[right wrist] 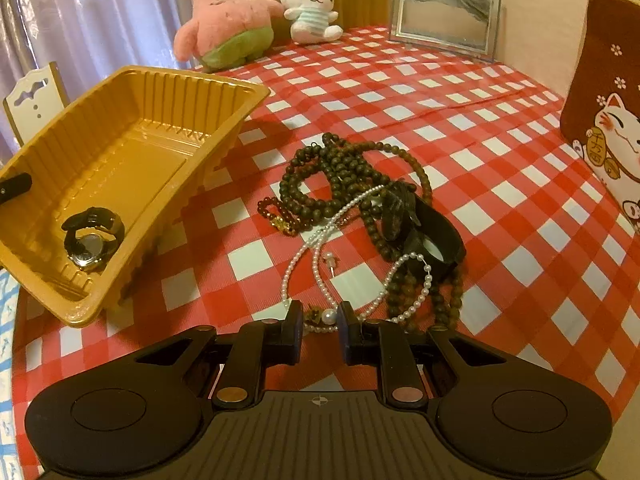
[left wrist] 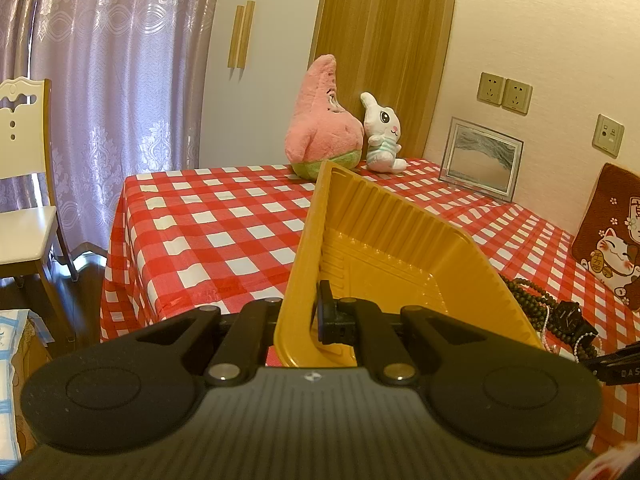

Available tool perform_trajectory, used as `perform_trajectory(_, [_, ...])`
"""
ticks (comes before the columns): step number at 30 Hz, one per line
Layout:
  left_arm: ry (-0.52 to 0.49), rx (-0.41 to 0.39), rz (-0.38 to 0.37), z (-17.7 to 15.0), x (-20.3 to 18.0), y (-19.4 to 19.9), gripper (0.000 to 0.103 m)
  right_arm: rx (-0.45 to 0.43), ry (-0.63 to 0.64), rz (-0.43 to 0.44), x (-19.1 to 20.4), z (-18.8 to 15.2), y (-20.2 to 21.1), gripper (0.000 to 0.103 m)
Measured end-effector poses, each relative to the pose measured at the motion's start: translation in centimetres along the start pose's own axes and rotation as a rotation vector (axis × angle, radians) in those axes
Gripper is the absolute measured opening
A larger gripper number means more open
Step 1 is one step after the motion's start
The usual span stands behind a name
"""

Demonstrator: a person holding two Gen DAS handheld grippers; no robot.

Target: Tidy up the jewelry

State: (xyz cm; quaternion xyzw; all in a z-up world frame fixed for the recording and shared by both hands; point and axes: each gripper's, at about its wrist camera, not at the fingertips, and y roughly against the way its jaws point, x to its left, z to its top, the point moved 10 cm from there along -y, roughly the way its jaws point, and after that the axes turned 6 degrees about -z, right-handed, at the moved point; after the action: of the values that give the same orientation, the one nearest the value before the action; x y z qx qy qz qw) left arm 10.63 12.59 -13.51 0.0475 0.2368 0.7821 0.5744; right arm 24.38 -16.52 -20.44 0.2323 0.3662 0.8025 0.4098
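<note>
My left gripper is shut on the near rim of a yellow plastic tray and holds it tilted; the tray also shows in the right wrist view, with a black wristwatch inside. A jewelry pile lies on the checked tablecloth: dark wooden bead strands, a pearl necklace, a black watch and a small reddish bracelet. My right gripper is open, its jaws on either side of a large pearl at the necklace's near end.
Pink star plush and white bunny plush sit at the table's far edge. A framed sand picture and a lucky-cat cushion stand along the wall. A white chair stands left of the table.
</note>
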Motion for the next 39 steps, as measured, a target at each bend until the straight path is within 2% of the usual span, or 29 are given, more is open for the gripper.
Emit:
perform_trajectory(8, [0.000, 0.000, 0.000, 0.0, 0.0, 0.0, 0.005, -0.018, 0.063, -0.042, 0.7, 0.3, -0.4, 0.019])
perform_trajectory(14, [0.000, 0.000, 0.000, 0.0, 0.0, 0.0, 0.005, -0.033, 0.115, -0.050, 0.9, 0.0, -0.3, 0.015])
perform_trajectory(24, [-0.001, 0.001, 0.000, 0.0, 0.0, 0.0, 0.005, -0.072, 0.142, -0.044, 1.5, 0.7, 0.8, 0.015])
perform_trajectory(31, [-0.001, 0.001, 0.000, 0.1, 0.0, 0.0, 0.005, -0.125, 0.144, 0.006, 3.1, 2.7, 2.6, 0.015])
perform_trajectory(39, [0.000, 0.001, 0.000, 0.1, 0.0, 0.0, 0.005, -0.185, 0.148, 0.103, 6.1, 5.2, 4.6, 0.015])
